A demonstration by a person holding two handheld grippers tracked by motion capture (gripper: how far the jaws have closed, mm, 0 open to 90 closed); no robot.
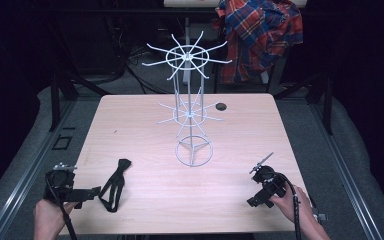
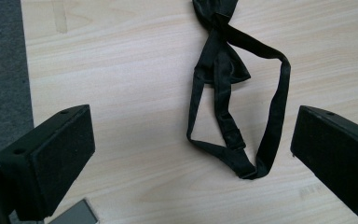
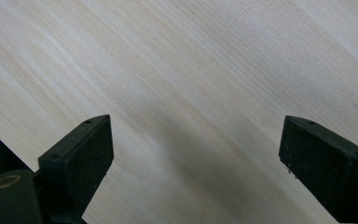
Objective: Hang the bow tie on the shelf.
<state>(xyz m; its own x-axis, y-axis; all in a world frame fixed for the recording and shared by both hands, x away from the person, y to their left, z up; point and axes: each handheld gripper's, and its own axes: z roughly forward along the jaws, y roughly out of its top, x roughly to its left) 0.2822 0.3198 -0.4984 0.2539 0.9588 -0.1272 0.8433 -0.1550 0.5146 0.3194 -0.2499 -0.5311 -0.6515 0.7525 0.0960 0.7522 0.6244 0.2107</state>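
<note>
Black fabric bow tie (image 2: pixel 233 93) with looped strap, flat on wooden table (image 1: pixel 145 120) near front-left corner, untouched. Left gripper (image 1: pixel 87 192) just beside it, jaws wide apart. Right gripper (image 1: pixel 260 195) near front-right corner, jaws apart over bare wood. White wire rack (image 1: pixel 190 107) mid-table, hooks bare.

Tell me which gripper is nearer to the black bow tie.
Left. The left gripper is open right beside the bow tie, pointing at it. The right gripper is open far across the table.
</note>
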